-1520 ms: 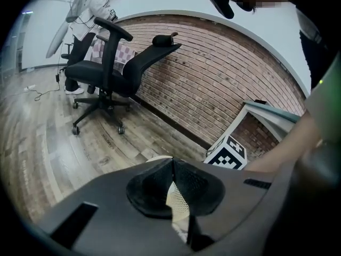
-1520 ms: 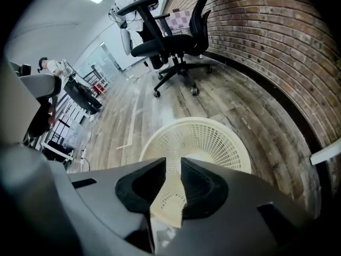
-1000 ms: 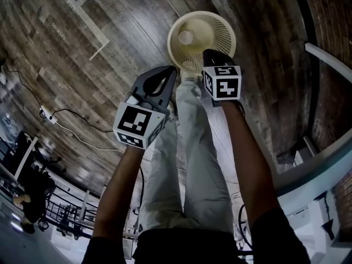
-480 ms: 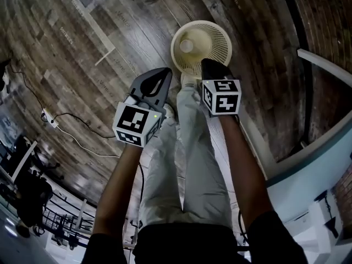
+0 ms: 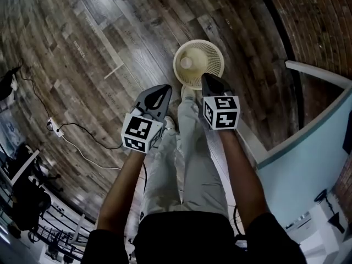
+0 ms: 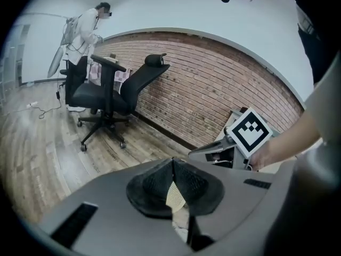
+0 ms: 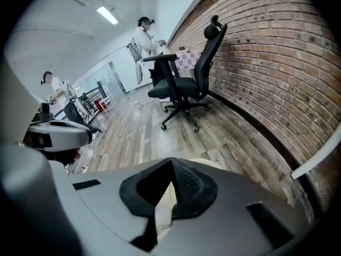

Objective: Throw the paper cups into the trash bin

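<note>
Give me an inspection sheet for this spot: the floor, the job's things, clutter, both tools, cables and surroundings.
Surface: wooden plank floor; no table in use.
Job's things: a cream mesh trash bin stands on the floor ahead of the person's feet, with one paper cup inside it.
Clutter: nothing seen near the bin.
Tools: left tool shut and empty; right tool shut and empty; both point down toward the bin.
Cables: a power strip with a cable lies on the floor to the left.
Surroundings: brick wall, black office chair, people standing far off.
</note>
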Tool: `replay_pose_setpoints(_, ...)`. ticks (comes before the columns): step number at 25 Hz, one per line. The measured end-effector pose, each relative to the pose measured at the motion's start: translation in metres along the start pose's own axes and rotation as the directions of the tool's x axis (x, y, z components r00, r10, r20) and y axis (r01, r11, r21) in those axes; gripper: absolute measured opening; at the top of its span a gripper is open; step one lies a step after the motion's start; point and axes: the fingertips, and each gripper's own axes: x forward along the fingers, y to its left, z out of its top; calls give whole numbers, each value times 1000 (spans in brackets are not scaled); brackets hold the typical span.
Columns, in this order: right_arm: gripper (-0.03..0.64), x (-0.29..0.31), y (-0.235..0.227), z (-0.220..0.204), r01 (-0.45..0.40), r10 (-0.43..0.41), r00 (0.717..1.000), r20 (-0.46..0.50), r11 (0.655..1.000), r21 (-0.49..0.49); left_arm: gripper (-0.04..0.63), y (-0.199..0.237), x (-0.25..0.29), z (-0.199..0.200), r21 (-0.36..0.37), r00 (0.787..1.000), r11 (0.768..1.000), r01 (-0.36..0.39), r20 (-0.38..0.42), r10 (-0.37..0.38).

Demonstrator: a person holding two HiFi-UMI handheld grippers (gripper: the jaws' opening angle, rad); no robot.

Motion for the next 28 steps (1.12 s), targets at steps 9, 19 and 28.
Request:
replay_pose_setpoints(9,5,-82,31,52,1,4,997,82,998,-58,9,-24,-61,45,67,1000,998,6,30,-8)
replay_pose_setpoints(19,5,-158,87,64,-34,43,991,126,997,-73,9,-50,-130,76,69,996,997,-32,88,26)
replay_pose_setpoints(28,5,-229,118,94,-59,78,967,242,994,-87,9,-91,-175,99,101,990,994,-34,140,20)
